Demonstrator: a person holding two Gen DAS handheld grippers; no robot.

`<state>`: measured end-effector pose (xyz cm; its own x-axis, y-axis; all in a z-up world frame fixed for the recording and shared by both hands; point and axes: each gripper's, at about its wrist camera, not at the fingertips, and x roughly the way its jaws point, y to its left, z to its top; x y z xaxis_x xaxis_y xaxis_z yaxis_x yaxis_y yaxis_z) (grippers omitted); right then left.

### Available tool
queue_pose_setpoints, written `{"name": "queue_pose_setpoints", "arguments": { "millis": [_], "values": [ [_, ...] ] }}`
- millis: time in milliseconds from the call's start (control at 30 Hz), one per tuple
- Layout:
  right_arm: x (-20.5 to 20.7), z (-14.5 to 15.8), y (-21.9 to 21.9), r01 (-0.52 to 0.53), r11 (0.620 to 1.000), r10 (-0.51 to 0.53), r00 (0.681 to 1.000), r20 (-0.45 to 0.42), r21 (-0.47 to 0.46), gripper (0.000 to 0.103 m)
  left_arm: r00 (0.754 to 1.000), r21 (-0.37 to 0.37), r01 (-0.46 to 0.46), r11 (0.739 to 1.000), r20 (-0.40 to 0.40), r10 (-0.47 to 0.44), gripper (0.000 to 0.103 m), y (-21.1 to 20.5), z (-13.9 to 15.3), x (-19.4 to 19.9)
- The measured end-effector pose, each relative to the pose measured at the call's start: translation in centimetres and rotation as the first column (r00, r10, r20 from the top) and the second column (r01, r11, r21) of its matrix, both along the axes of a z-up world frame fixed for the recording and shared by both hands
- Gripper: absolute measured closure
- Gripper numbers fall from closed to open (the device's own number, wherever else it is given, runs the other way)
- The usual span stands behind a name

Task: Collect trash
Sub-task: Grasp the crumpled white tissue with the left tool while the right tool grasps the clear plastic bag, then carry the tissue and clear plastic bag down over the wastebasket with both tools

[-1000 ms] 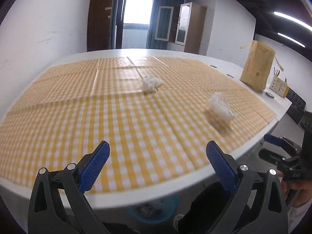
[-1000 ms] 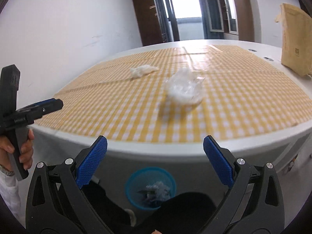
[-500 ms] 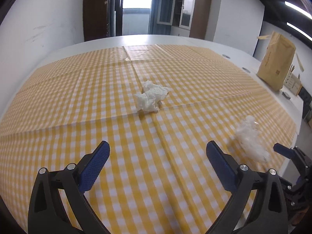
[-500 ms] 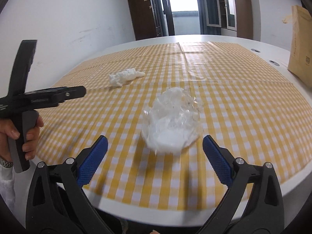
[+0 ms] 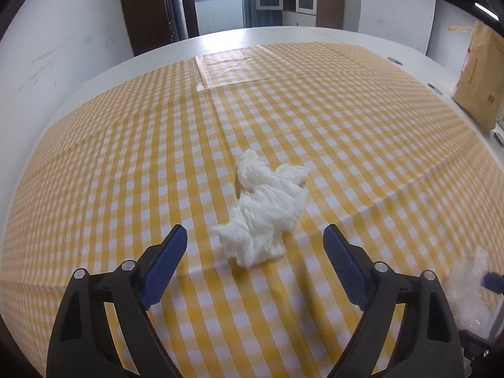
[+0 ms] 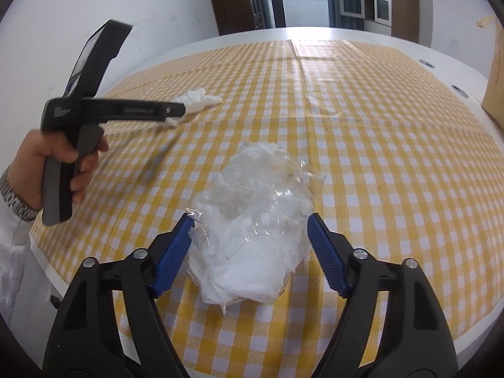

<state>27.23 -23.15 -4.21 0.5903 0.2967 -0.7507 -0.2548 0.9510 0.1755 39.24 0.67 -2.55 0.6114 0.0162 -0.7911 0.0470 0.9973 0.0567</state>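
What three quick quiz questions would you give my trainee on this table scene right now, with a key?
1. True or false: the right claw has lifted the clear plastic wad off the checked tablecloth.
2. Which item lies just ahead of the left claw? A) crumpled white tissue B) brown paper bag C) a cup
3. Fill in: the tablecloth's checks are white and ____.

Key
1. False: the wad lies on the cloth, between the closing jaws.
2. A; the jaws have been closing, not yet around it.
3. Yellow.
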Motion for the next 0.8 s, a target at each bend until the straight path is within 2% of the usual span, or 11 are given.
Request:
{"name": "queue_pose_setpoints", "arguments": {
  "millis": [33, 133, 167, 200, 267, 300, 367, 500, 633, 800],
  "values": [
    [0.1, -0.2, 0.0, -0.001, 1.000, 0.001, 1.000, -0.008, 0.000, 0.041, 1.000, 0.007, -0.006, 1.000, -0.007, 0.006, 0.024, 0.1, -0.2, 0.5],
    [0.0, -0.5, -0.1, -0.007, 1.000, 0.007, 1.000, -0.011, 0.016, 0.045, 0.999, 0.029, -0.023, 0.999, -0.030, 0.024, 0.046, 0.3, -1.2, 1.8],
    [0.0, -0.5, -0.1, -0.008, 1.000, 0.008, 1.000, -0.010, 0.019, 0.050, 0.998, 0.035, -0.038, 0.999, -0.038, 0.040, 0.072, 0.5, -1.5, 2.0],
    [-0.1, -0.4, -0.2, -0.010, 1.000, 0.010, 1.000, -0.005, 0.026, 0.055, 0.998, 0.022, -0.051, 0.998, -0.038, 0.052, 0.084, 0.7, -1.6, 2.1],
    [-0.4, -0.1, -0.2, -0.009, 1.000, 0.009, 1.000, 0.005, 0.029, 0.063, 0.998, -0.022, -0.051, 0.998, -0.028, 0.050, 0.086, 1.0, -1.4, 1.5],
    [-0.5, 0.0, -0.2, -0.017, 0.999, 0.017, 1.000, 0.008, 0.033, 0.077, 0.999, -0.022, -0.049, 0.999, -0.024, 0.049, 0.087, 1.0, -1.3, 1.2],
    [-0.3, 0.3, -0.5, -0.021, 0.999, 0.021, 1.000, 0.006, 0.045, 0.080, 0.999, -0.025, -0.043, 0.999, -0.005, 0.043, 0.088, 1.0, -1.0, 0.1],
    [-0.8, 0.7, -0.4, -0.023, 0.999, 0.022, 0.999, 0.025, 0.028, 0.084, 0.999, -0.085, -0.036, 0.996, 0.034, 0.039, 0.088, 1.3, 0.2, -2.8],
    [-2.3, 1.2, 0.1, -0.028, 0.999, 0.026, 0.998, 0.049, 0.040, 0.085, 0.997, -0.142, -0.008, 0.990, 0.075, 0.019, 0.088, 1.1, 1.6, -7.1],
    [-4.9, 1.9, 0.9, -0.046, 0.996, 0.041, 0.996, 0.083, 0.071, 0.085, 0.991, -0.166, 0.042, 0.985, 0.130, -0.020, 0.088, 0.6, 3.2, -12.2]
  ]
}}
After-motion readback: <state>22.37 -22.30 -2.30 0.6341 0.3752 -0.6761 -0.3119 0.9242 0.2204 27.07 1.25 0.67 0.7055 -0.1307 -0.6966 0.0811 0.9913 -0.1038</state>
